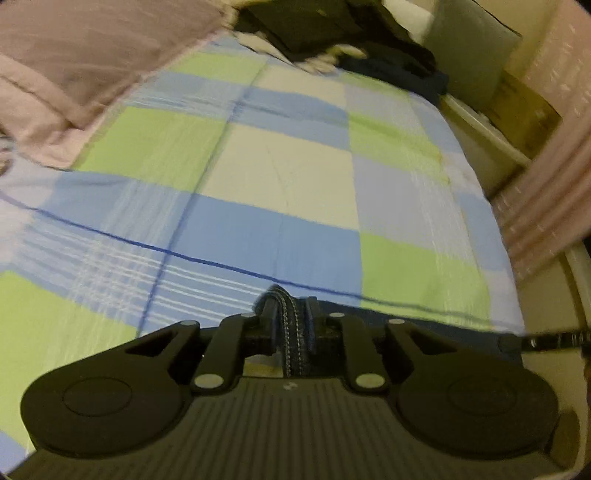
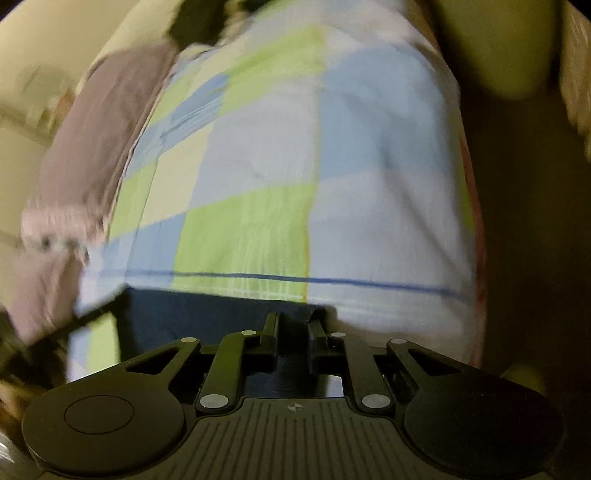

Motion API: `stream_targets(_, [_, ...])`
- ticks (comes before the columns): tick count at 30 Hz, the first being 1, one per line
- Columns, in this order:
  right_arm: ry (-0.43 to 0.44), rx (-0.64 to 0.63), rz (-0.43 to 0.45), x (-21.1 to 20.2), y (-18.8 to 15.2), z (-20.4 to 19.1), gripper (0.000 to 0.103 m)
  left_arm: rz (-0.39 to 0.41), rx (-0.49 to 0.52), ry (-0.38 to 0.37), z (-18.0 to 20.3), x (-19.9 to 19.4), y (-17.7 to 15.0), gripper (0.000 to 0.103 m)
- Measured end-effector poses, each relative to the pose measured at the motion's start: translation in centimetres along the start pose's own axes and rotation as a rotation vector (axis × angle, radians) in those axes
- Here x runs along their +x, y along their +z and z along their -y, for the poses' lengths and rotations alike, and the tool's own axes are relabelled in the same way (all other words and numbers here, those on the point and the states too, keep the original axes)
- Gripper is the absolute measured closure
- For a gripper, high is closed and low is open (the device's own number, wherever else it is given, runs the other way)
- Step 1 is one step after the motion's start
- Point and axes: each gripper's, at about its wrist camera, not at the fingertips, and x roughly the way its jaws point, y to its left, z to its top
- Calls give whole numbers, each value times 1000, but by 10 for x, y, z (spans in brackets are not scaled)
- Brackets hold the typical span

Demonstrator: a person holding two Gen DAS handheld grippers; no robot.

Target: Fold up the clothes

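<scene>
Both tongs, left tongs point(image 1: 291, 314) and right tongs point(image 2: 293, 325), pinch the dark blue denim garment point(image 2: 207, 314) above the checked green-and-blue bed sheet point(image 1: 280, 177).

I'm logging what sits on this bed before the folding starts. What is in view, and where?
denim garment: one, dark blue with pale stitching, at the near edge of the bed, pinched at two places by the grippers
checked bedsheet: one, blue, green and white, covering the bed
folded cloth: one, mauve-pink, far left on the bed
dark clothes pile: count unclear, black and navy, at the far end
curtain: one, pink, right of the bed
left gripper: one, black, shut on the denim seam
right gripper: one, black, shut on the denim edge
</scene>
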Motion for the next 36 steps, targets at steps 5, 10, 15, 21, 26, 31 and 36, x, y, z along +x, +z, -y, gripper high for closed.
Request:
stream_targets(5, [-90,-135,53,-11,-10,-24,91,77,-60,86,0,-40,-4,91])
stream_targets(10, [-211,-245,167,-23,-21,-42,91,1,12,-67,30,-21,-28,93])
stream_targets(15, [-76,-422,97,-8,-47,-57,91,-9,30,-44,49,5,-68,92])
stream_targets(21, [-93,-582,65,6,-80,-56,91,-6,20,11,50,-33,-86,100])
stream_targets(26, [-31,-562,23,-21,-96,-61,91,-63,60,-17,74,-86,-132,100])
stream_targets(31, [-27,-715,-63,-4,-154,-51,92,-56,-197,11,61,-93,-183,100])
stream_targets(36, [-18,-654,-96,-17,-139,-56,91,-29,-159,57,87,-122,-175,103])
